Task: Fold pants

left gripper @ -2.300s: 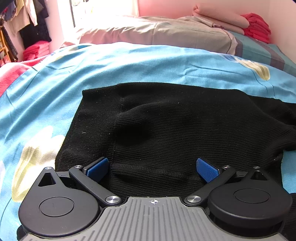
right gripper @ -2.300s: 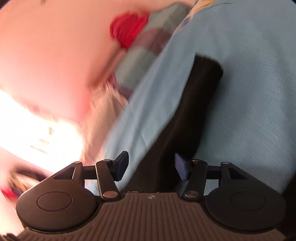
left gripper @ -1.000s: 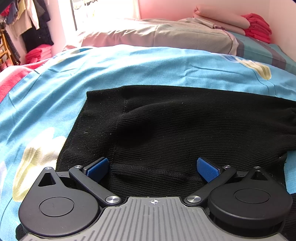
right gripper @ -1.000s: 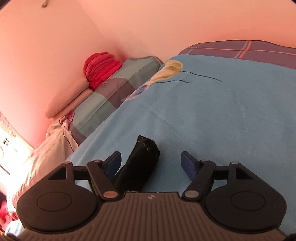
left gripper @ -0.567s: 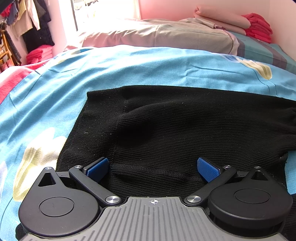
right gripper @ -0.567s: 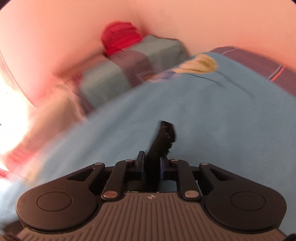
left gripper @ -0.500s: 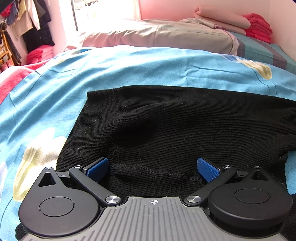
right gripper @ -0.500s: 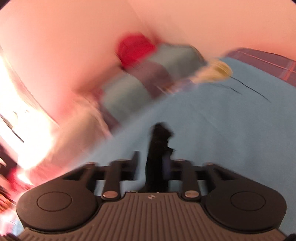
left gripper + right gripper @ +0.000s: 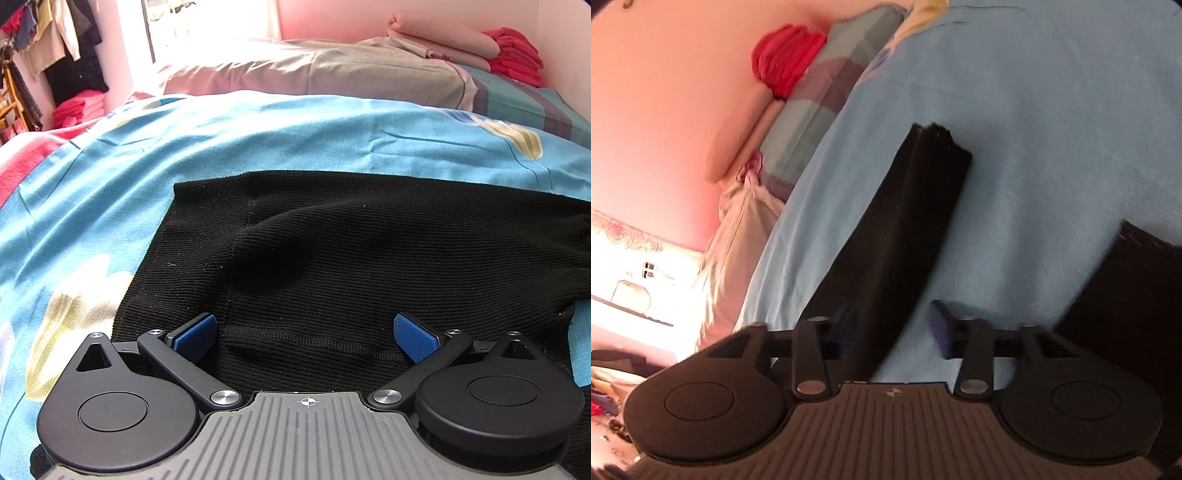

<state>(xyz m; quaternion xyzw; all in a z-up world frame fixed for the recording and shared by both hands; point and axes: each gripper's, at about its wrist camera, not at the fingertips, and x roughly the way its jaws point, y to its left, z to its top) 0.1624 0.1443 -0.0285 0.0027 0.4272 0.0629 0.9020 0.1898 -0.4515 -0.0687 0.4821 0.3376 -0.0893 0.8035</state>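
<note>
Black ribbed knit pants (image 9: 369, 251) lie spread on a blue bedsheet (image 9: 258, 133). My left gripper (image 9: 306, 334) is open, its blue pads astride the waistband hem at the near edge, not closed on it. In the right wrist view one pant leg (image 9: 905, 221) lies stretched away across the sheet to its cuff. My right gripper (image 9: 890, 328) is open above that leg, which passes by the left finger. Another black part of the pants (image 9: 1126, 295) lies at the right.
Grey and plaid pillows (image 9: 314, 74) line the head of the bed, with folded pink and red cloth (image 9: 513, 48) on top. Clothes hang at the far left (image 9: 55, 44). A pink wall (image 9: 665, 110) runs beside the bed.
My right gripper, shut on the pant leg end half a second ago, has opened and let it go; the leg now lies flat on the sheet. The left gripper has stayed still.
</note>
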